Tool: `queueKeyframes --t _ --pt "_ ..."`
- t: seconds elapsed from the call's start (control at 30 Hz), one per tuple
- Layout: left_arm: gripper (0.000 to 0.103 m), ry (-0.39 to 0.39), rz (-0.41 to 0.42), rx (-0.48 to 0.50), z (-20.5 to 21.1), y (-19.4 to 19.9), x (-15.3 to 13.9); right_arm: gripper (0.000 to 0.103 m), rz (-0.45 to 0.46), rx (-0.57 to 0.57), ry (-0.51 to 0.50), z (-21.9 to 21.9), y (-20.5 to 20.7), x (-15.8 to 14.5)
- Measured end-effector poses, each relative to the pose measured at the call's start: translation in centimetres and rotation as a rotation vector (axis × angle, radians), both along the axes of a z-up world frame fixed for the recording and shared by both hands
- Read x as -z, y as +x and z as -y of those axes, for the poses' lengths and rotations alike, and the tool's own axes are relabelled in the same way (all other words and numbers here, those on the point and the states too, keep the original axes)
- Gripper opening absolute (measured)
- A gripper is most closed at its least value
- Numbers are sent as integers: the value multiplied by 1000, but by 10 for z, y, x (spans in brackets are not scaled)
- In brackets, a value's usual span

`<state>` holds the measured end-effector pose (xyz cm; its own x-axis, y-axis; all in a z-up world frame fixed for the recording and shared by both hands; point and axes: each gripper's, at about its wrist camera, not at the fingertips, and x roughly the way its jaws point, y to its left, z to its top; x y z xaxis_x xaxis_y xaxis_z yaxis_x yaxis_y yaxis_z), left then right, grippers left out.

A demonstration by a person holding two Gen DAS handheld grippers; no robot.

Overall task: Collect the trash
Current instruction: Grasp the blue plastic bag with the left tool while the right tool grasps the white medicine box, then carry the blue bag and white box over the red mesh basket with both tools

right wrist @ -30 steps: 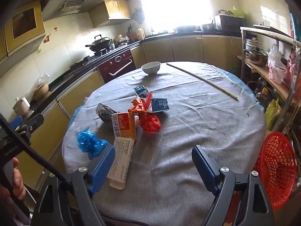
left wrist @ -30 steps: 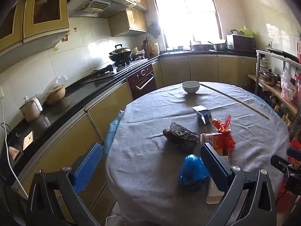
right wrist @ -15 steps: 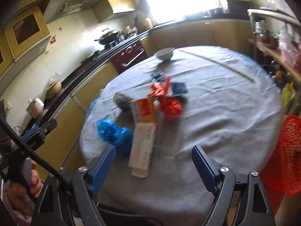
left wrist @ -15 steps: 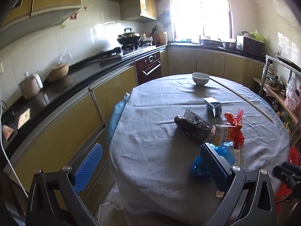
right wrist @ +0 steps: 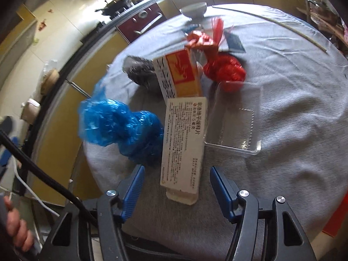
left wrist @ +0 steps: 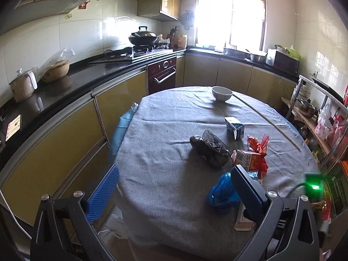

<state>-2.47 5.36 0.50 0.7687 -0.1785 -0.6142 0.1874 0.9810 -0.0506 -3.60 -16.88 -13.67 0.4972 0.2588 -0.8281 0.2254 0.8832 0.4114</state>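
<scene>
Right wrist view: right gripper (right wrist: 175, 187) fingers closing astride the white carton (right wrist: 184, 143) on the table (right wrist: 293, 108) — no contact seen; left gripper (left wrist: 174, 192) fingers wide, empty.

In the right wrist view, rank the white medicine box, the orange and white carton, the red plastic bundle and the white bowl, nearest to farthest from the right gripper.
From the right gripper, whose jaws are closing with nothing gripped yet:
1. White medicine box, straight ahead, its near end between the jaws.
2. Orange and white carton, just beyond the box.
3. Red plastic bundle, farther, to the right.
4. White bowl, at the table's far edge.
</scene>
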Motion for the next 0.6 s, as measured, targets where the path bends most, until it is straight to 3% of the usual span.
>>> queueKeyframes --t 0.17,0.23,0.37,0.6 --pt "88 -20 -14 15 -1 3 -2 66 -55 33 -51 -10 14 13" --pt "84 -28 -20 33 1 3 -1 46 -56 33 -60 -12 17 17" --pt "83 -58 -38 83 7 8 0 45 -33 28 -55 -8 13 17" --pt "83 -100 -184 193 36 28 26 42 15 -65 -15 5 -22 9"
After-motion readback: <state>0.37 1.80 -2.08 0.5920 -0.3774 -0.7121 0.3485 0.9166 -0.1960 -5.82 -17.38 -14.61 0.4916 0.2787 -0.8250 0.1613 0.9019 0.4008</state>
